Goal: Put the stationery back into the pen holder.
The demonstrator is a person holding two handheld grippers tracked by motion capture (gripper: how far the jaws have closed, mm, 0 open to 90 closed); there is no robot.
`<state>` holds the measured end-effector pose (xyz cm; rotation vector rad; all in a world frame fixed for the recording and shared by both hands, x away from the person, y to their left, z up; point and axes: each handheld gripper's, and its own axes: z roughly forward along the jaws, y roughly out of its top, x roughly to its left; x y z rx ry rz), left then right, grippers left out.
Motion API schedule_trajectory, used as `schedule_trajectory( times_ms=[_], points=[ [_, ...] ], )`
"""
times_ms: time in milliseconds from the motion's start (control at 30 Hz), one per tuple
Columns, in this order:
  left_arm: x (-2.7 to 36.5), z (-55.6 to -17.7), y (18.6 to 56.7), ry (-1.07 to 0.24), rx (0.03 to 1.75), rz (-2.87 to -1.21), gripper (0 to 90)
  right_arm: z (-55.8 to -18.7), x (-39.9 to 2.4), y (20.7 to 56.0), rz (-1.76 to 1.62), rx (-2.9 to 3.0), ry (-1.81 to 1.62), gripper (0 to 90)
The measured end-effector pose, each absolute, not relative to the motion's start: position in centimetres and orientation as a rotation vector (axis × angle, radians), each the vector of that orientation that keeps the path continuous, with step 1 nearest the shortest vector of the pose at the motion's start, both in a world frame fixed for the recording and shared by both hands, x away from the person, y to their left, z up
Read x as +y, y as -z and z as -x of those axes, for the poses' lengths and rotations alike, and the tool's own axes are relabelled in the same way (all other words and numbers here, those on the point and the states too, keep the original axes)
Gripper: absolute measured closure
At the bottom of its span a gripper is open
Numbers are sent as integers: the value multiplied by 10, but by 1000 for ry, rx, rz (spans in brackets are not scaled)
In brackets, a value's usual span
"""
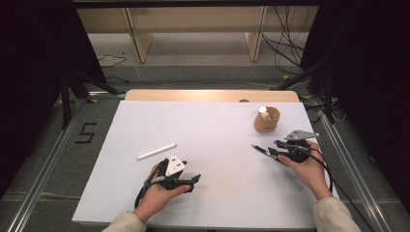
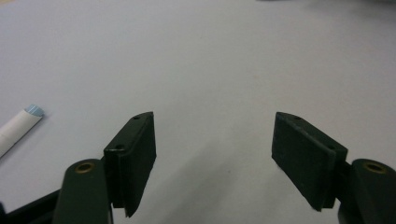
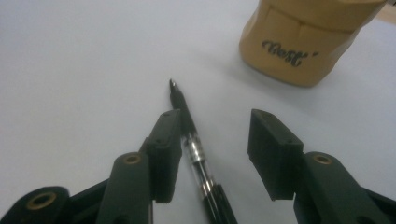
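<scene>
The right tongs [image 3: 212, 149] stand open around a black pen [image 3: 196, 144] lying flat on the white bench [image 1: 217, 140] (one pad just beside its barrel, the other apart). A tan cup [image 1: 267, 119] sits at one o'clock from them. The left tongs [image 2: 212, 163] gape empty; a white tube [image 1: 156, 151] lies at eleven o'clock.

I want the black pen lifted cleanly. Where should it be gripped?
Likely at mid-barrel, by the silver band, from above: the pen lies flat on the table, already between the right hand-held gripper's open jaws, so they close across its thin width.
</scene>
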<state>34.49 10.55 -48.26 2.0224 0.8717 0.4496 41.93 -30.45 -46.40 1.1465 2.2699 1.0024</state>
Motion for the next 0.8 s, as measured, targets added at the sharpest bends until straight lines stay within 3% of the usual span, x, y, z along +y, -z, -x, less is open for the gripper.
schedule_trajectory(
  times_ms=[800],
  points=[
    [105,-345,482,-452,872,-2017,306,-426,-299,475,-1047,2453,-799,630]
  ],
)
